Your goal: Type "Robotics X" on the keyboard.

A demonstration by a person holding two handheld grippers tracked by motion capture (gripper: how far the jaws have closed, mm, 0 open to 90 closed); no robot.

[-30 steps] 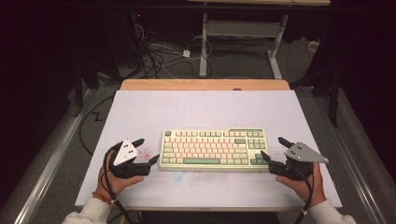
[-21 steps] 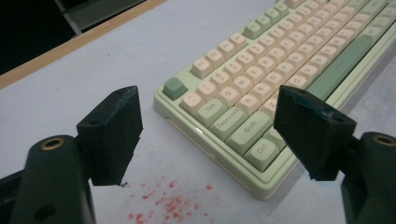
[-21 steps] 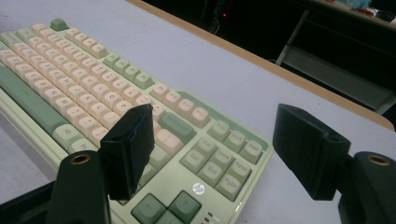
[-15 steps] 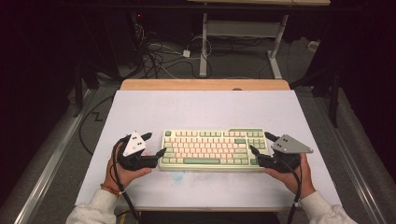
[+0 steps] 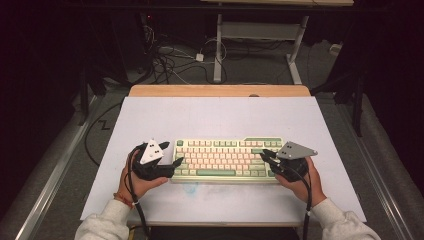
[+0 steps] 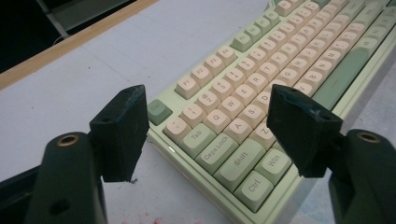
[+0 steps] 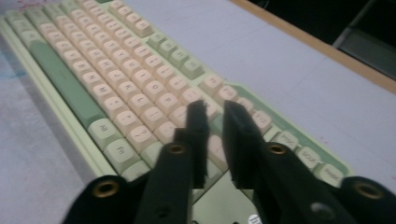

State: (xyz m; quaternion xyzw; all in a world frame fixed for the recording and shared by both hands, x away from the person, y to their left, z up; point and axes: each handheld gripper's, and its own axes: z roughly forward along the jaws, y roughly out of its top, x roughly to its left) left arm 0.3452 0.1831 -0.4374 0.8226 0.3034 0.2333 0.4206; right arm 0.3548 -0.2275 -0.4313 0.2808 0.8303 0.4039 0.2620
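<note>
A pale green keyboard [image 5: 225,159] with cream keys lies on the white table near its front edge. My left gripper [image 5: 177,162] is at its left end. In the left gripper view its jaws [image 6: 205,98] stand wide and have just been closing a little. One is beside the Esc corner and the other is over the Z row of the keyboard [image 6: 233,74], neither pressing on it. My right gripper [image 5: 264,155] hangs over the keyboard's right end. In the right gripper view it [image 7: 215,106] has just been closing to a thin gap above the keys [image 7: 116,70], with nothing between the jaws.
The white mat [image 5: 215,117] reaches back to a wooden strip [image 5: 220,90] at the table's far edge. Beyond it are tangled cables [image 5: 170,60] on the floor and a metal table frame [image 5: 260,35]. Faint red and blue smudges [image 5: 192,189] mark the mat before the keyboard.
Both hands have moved inward from the sides to the keyboard's ends. The right jaws have gone from wide apart to nearly together.
</note>
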